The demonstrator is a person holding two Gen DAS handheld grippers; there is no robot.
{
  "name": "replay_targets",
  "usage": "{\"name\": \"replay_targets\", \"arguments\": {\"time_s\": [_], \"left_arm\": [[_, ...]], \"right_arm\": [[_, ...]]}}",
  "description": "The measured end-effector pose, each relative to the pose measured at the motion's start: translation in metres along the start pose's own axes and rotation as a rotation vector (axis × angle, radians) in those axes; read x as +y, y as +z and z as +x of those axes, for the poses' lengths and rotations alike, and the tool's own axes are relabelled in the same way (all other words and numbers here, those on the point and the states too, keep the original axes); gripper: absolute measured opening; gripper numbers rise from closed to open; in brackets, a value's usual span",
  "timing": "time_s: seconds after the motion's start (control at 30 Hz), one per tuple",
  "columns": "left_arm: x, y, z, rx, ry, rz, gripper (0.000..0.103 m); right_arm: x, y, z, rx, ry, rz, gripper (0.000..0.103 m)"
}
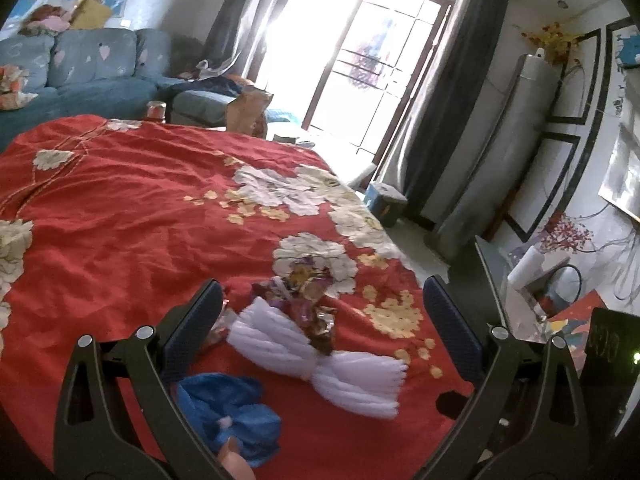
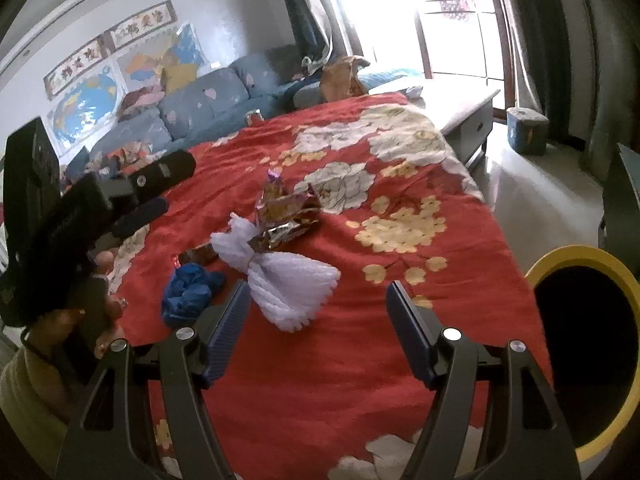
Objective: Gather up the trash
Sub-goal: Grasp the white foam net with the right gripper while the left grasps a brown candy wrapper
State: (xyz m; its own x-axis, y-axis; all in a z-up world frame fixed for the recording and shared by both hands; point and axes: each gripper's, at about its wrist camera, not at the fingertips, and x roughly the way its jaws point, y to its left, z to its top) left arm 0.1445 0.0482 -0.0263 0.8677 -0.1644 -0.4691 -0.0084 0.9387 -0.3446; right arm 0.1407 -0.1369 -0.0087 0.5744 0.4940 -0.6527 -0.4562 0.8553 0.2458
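Red cloth with pale printed flowers [image 1: 120, 220] covers the worktop in a living room, with a blue sofa [image 1: 92, 72] behind it at the left and a bright glass door [image 1: 360, 48] at the back.

On the cloth the trash lies in a loose group, left to right in the left wrist view. A crumpled blue wad [image 1: 228, 412] lies nearest, low between the left tongs' arms. Just beyond the left finger, a small shiny wrapper [image 1: 218, 326] is partly hidden. A white foam net [image 1: 316, 364], pinched in the middle like a bow, runs across the middle. A crumpled foil wrapper [image 1: 308, 300] touches the net's far side and lies partly over a printed flower.

Both left tongs [image 1: 322, 326] fingers stand wide apart above the cloth, with the net and foil wrapper seen in the gap but nothing gripped; the pads touch none of it.

From the right wrist view, the blue wad [image 2: 188, 292] is at the left, the foam net [image 2: 276, 276] just ahead of the left finger, and the foil wrapper [image 2: 286, 212] farther off. The right tongs [image 2: 318, 330] are also wide open, holding nothing, over bare cloth. A dark bin with a yellow rim [image 2: 560, 256] stands at the right beside the worktop's edge.
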Motion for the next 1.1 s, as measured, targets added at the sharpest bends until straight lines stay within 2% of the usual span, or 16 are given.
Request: {"name": "replay_targets", "arguments": {"time_s": [0.1,0.33,0.37,0.43,0.5,0.6,0.77,0.83,0.9,1.03,1.1], "left_arm": [[0.006,0.002,0.005,0.015,0.001,-0.002,0.091],[0.001,-0.001,0.021,0.087,-0.024,0.041,0.051],[-0.001,-0.001,0.023,0.095,-0.026,0.05,0.048],[-0.006,-0.003,0.029,0.117,-0.031,0.074,0.036],[-0.011,-0.005,0.037,0.143,-0.034,0.092,0.032],[-0.013,-0.006,0.048,0.172,-0.019,0.1,0.032],[-0.011,-0.007,0.062,0.191,0.024,0.104,0.032],[-0.008,-0.008,0.067,0.202,0.036,0.098,0.026],[-0.006,-0.009,0.072,0.217,0.049,0.1,0.024],[-0.005,-0.011,0.079,0.241,0.064,0.096,0.015],[-0.005,-0.013,0.08,0.243,0.07,0.099,0.01]], "right_arm": [[0.003,0.0,0.011,0.017,0.011,-0.002,0.068],[0.0,0.0,0.036,0.057,0.027,0.024,0.067],[-0.001,0.0,0.041,0.065,0.025,0.027,0.063],[-0.004,-0.001,0.048,0.081,0.033,0.038,0.057],[-0.007,-0.002,0.054,0.095,0.05,0.055,0.052],[-0.01,-0.002,0.06,0.107,0.08,0.079,0.048],[-0.013,-0.004,0.066,0.122,0.111,0.102,0.045],[-0.013,-0.005,0.066,0.124,0.117,0.101,0.044],[-0.013,-0.006,0.067,0.126,0.123,0.098,0.041],[-0.012,-0.007,0.067,0.127,0.127,0.099,0.04],[-0.012,-0.007,0.067,0.128,0.132,0.099,0.035]]}}
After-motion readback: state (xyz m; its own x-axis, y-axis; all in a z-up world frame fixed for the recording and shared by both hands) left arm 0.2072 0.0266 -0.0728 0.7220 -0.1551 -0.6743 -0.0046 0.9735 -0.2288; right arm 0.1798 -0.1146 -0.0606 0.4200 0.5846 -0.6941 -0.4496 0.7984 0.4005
